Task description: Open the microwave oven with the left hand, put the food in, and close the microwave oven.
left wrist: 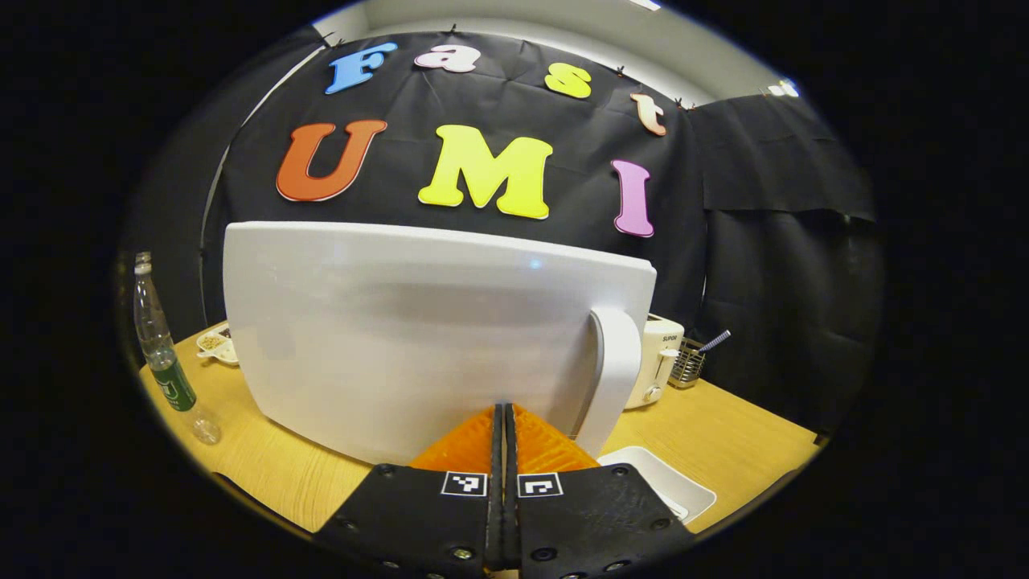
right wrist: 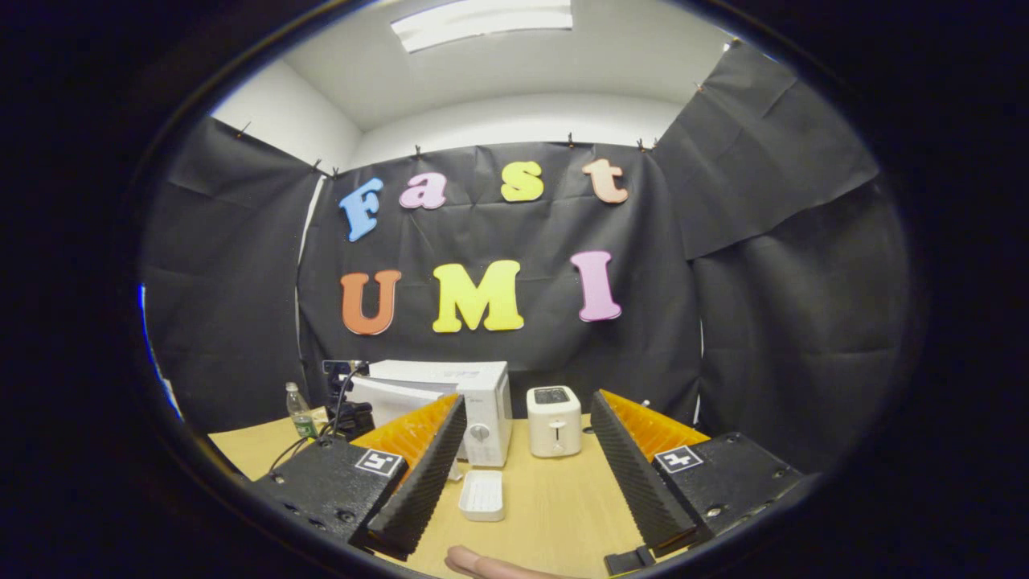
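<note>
The left hand-held gripper (left wrist: 504,418), fingers pressed together, sits close against the white microwave door (left wrist: 418,338) beside its handle (left wrist: 615,378).

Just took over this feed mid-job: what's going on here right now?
The left tool, closed with nothing between its fingers, is right up against the white microwave door, beside its handle. From the right gripper view the door looks partly swung open. The right tool is open and empty, held back over the wooden table, facing the microwave, a toaster and a white tray.
</note>
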The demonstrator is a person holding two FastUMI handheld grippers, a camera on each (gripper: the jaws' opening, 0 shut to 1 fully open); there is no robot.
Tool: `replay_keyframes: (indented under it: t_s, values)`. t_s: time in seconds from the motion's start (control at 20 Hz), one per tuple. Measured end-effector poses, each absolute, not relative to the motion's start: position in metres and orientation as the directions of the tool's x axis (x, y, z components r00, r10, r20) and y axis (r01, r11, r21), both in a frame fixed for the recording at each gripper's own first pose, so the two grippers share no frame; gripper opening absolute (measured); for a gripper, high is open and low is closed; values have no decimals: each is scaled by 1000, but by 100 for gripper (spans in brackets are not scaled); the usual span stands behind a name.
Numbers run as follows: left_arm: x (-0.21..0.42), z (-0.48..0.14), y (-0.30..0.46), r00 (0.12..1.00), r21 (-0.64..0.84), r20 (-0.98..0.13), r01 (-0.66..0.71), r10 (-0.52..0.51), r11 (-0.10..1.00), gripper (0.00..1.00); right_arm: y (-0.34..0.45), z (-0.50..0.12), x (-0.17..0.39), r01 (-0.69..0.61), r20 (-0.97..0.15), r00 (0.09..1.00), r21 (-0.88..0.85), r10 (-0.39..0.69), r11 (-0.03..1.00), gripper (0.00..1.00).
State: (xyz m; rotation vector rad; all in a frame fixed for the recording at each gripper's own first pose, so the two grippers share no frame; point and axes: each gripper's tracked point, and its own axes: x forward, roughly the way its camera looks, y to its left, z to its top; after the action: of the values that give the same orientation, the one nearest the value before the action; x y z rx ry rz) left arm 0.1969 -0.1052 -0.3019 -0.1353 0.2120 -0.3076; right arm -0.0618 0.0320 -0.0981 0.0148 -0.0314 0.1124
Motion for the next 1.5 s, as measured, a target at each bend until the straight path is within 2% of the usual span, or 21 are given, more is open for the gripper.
replay_keyframes:
  t_s: [0.2, 0.35, 0.6, 0.9, 1.0, 1.25, 1.3, 1.4, 1.5]
  values:
    - [225, -302, -108, 940, -185, -179, 257, -289, 949, 0, 18, -118, -32, -103, 3, 995, 18, 103, 995, 99]
    - [247, -303, -112, 947, -147, -189, 234, -259, 961, 0, 13, -132, -17, -102, -20, 994, 24, 103, 994, 99]
    - [245, -303, -115, 959, -44, -190, 206, -210, 978, 0, 5, -154, -5, -94, -78, 992, 55, 98, 994, 99]
    - [244, -301, -115, 965, -14, -193, 180, -179, 984, 0, -5, -154, -10, -64, -81, 994, 42, 68, 997, 99]
    - [241, -304, -112, 960, -14, -227, 163, -162, 986, 0, -7, -155, -15, -50, -94, 994, 42, 54, 998, 99]
    - [194, -281, -117, 945, -16, -273, 184, -182, 983, 0, -12, -150, -31, -20, -109, 994, 25, 23, 999, 99]
    - [176, -271, -122, 942, -12, -269, 206, -202, 978, 32, -14, -148, -34, -11, -110, 994, 24, 13, 1000, 99]
    - [146, -245, -115, 955, 40, -235, 194, -180, 980, 96, -13, -143, -42, -5, -108, 994, 17, 6, 1000, 99]
    - [116, -228, -106, 962, 78, -228, 168, -147, 983, 95, -13, -134, -48, 6, -103, 995, 6, -5, 1000, 99]
